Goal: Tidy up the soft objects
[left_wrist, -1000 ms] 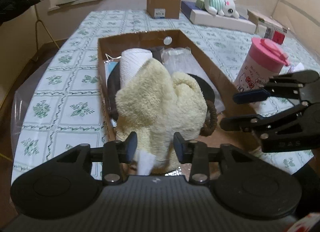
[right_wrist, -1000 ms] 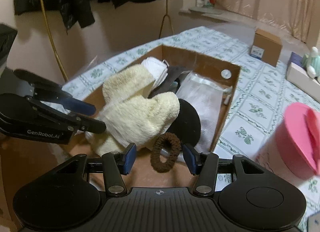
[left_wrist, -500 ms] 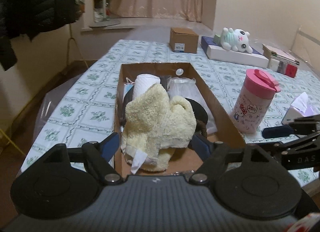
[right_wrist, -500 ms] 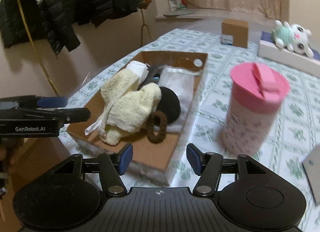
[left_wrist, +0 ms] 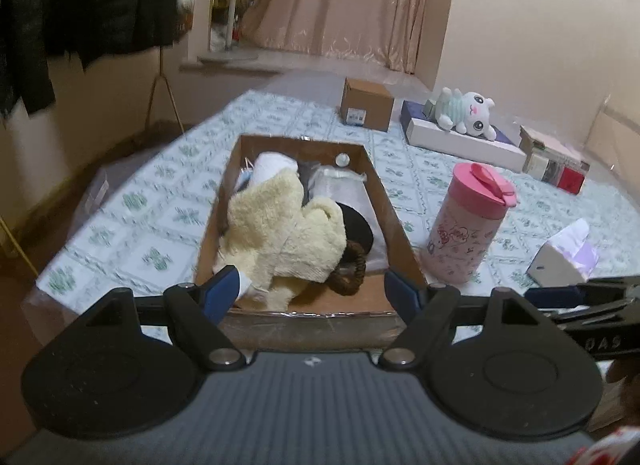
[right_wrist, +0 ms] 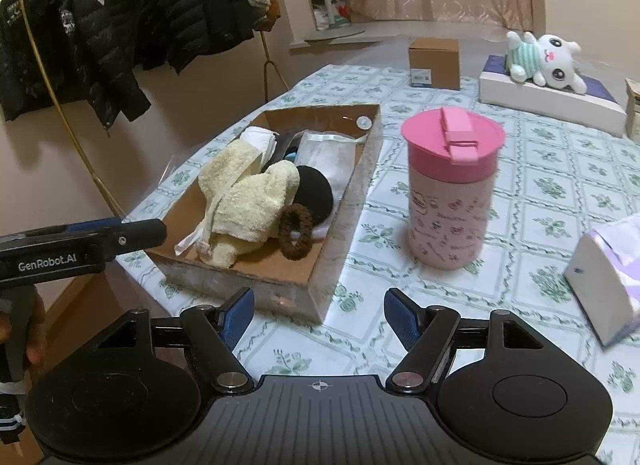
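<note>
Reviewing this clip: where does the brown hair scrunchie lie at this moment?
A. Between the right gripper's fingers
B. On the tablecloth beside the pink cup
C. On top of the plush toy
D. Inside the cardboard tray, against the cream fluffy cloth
D: the brown scrunchie rests on the floor of the cardboard tray, touching the cream fluffy cloth, while neither gripper holds anything.

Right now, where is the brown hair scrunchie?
The brown hair scrunchie lies in the cardboard box near its front end, against the cream fluffy towel and the black round pad.
</note>
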